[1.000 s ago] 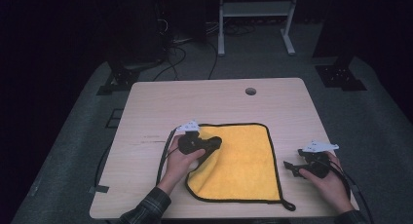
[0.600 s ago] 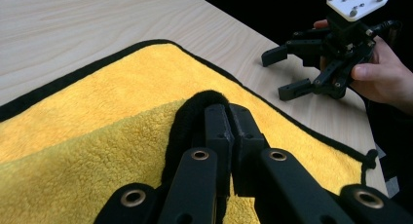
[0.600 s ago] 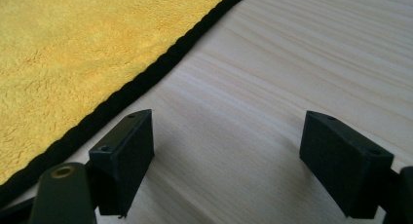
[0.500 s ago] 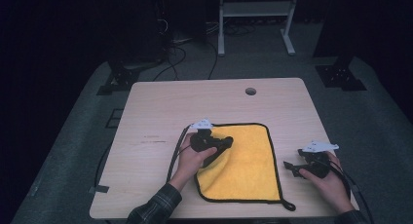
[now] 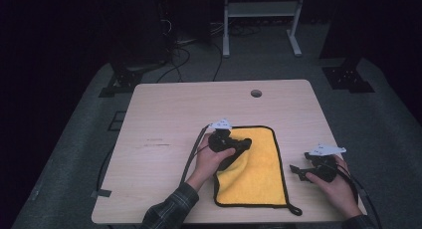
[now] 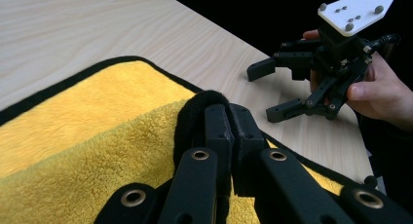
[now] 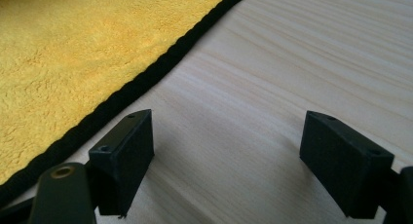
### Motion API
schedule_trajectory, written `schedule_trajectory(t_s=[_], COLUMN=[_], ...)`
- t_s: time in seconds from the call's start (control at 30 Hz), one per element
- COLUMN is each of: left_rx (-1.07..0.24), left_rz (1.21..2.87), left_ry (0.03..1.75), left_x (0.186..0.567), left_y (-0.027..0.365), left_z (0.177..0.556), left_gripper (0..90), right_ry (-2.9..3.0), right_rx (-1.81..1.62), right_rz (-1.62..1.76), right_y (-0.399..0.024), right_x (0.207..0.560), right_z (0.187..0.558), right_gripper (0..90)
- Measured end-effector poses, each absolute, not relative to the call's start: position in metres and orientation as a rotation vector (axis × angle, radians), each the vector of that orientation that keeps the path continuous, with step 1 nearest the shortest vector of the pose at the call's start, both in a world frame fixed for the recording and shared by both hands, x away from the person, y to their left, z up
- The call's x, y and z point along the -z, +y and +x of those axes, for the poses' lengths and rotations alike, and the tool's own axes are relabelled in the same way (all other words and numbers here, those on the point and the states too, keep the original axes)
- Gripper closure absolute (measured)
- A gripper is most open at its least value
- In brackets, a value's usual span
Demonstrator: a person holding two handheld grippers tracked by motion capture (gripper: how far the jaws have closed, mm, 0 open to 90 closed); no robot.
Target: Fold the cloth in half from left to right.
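Yellow cloth [image 5: 256, 171] with black edging lies on the near right part of the wooden table [image 5: 169, 114], its left edge folded over toward the right. The left gripper [image 6: 228, 118] has its jaws clamped on that black edge. The right gripper [image 5: 298, 170] rests on bare wood just right of the cloth, jaws wide apart and empty. The thin pinched edge may slip free mid-fold, or the fold may land crooked with nothing pinning the far side. No brand, label or writing is readable.
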State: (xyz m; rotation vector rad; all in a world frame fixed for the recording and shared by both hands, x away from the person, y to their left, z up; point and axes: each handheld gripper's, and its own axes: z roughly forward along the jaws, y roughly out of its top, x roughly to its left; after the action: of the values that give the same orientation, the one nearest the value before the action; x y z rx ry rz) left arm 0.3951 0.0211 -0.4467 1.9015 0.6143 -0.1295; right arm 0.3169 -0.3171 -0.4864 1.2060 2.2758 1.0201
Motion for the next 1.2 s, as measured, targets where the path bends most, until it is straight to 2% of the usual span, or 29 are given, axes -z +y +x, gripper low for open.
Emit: schedule_trajectory(t_s=[0.6, 1.2], left_rx=[0.203, 0.226], left_rz=[1.924, 1.999], left_ry=[0.584, 0.633], left_x=[0.458, 0.475], left_y=[-0.038, -0.071], left_z=[0.401, 0.410], left_gripper=[87.7, 86.0], right_ry=[2.277, 2.278], right_rx=[-1.020, -1.021], right_rz=[1.207, 1.204], right_y=[-0.317, -0.317], right_x=[0.486, 0.486], right_z=[0.317, 0.317], right_gripper=[18.6, 18.4])
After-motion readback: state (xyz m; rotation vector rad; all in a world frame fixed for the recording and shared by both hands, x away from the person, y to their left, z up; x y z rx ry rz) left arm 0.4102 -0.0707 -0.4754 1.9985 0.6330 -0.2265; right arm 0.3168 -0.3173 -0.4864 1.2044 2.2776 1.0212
